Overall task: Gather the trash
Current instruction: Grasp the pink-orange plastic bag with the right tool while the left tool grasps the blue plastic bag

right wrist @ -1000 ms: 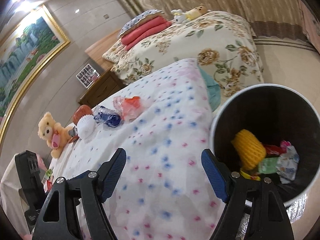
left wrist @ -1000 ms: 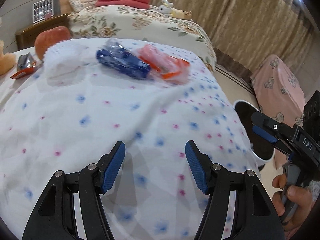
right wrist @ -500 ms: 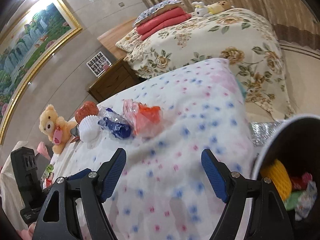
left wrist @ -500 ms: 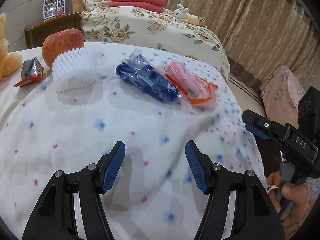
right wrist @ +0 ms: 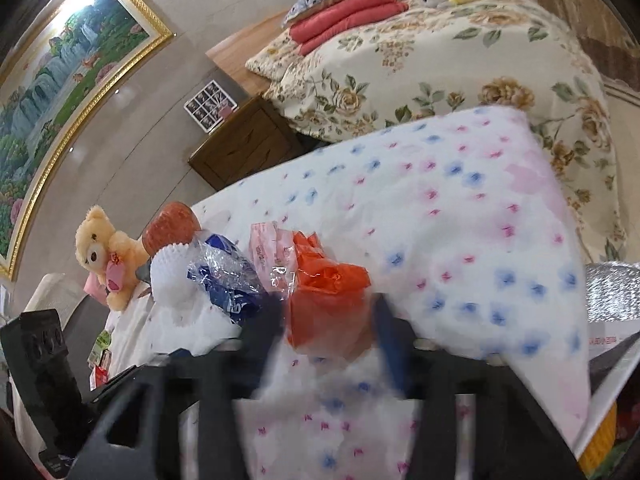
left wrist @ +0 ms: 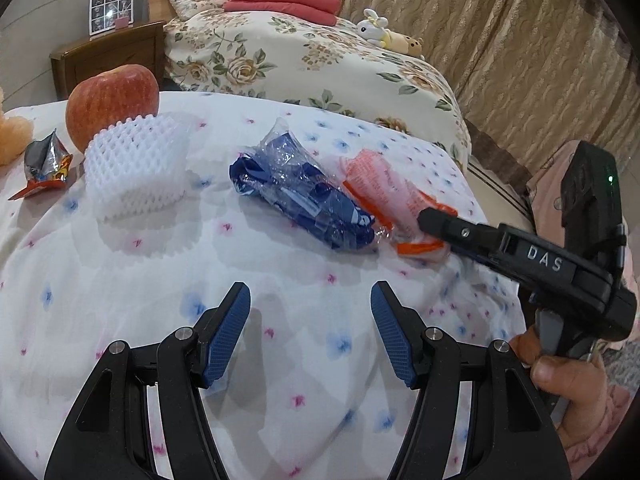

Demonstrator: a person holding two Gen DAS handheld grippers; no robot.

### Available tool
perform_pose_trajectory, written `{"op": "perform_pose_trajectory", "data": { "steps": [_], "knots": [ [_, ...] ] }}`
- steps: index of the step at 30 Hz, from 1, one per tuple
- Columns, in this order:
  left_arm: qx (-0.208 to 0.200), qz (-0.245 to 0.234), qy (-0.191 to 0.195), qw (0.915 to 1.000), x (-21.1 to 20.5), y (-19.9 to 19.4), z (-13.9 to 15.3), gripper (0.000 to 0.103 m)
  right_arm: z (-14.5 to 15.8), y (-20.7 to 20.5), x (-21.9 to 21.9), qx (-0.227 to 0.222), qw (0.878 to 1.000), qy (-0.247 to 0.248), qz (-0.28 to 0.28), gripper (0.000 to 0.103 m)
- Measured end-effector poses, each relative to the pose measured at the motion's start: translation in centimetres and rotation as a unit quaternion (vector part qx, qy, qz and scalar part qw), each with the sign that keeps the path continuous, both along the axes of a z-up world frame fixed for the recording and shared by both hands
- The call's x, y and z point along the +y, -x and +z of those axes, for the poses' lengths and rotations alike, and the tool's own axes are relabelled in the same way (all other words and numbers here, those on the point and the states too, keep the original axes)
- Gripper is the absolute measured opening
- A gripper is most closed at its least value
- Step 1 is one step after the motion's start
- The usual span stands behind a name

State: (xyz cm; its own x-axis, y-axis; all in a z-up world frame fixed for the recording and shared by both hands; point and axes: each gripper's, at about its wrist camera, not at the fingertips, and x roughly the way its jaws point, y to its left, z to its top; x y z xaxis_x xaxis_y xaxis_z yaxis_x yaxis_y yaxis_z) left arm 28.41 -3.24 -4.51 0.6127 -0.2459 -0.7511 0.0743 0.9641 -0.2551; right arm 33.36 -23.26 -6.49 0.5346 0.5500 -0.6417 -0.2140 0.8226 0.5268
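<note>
An orange and pink plastic wrapper (left wrist: 384, 188) (right wrist: 324, 292) lies on the flowered cloth, touching a crumpled blue wrapper (left wrist: 304, 196) (right wrist: 228, 280). My right gripper (right wrist: 326, 320) (left wrist: 430, 220) is closing on the orange wrapper, and its blurred fingers meet the wrapper's sides. My left gripper (left wrist: 310, 332) hovers open over bare cloth, short of the blue wrapper, with nothing between its fingers. A white foam fruit net (left wrist: 132, 164) and a silver snack wrapper (left wrist: 46, 160) lie further left.
A red apple (left wrist: 112, 100) sits behind the foam net, and a teddy bear (right wrist: 104, 252) sits beyond it. A bed with a floral cover (left wrist: 320, 60) and a wooden nightstand (left wrist: 108, 56) stand behind. A person's hand (left wrist: 560, 376) holds the right gripper at the cloth's right edge.
The right gripper swung away from the black bin, which left its view, reached the orange wrapper, and its jaws narrowed around it. The left gripper moved closer to the wrappers, still open.
</note>
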Motion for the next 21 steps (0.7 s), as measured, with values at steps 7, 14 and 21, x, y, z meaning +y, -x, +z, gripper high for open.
{"op": "perform_pose_trajectory", "data": {
  "steps": [7, 14, 21],
  "knots": [
    [-0.003, 0.011, 0.012, 0.9999, -1.3, -1.6, -0.1, 0.066, 0.3, 1.9, -2.8, -0.011, 0.999, -0.032, -0.038, 0.036],
    [0.012, 0.054, 0.021, 0.9982, -2.4, -4.0, -0.8, 0.072, 0.4, 4.3, -6.6, -0.014, 0.994, -0.053, -0.094, 0.036],
    [0.008, 0.075, 0.002, 0.9971, -2.8, -4.9, -1.0, 0.062, 0.1, 6.0, -7.6, -0.010, 0.992, -0.065, -0.110, 0.036]
  ]
}}
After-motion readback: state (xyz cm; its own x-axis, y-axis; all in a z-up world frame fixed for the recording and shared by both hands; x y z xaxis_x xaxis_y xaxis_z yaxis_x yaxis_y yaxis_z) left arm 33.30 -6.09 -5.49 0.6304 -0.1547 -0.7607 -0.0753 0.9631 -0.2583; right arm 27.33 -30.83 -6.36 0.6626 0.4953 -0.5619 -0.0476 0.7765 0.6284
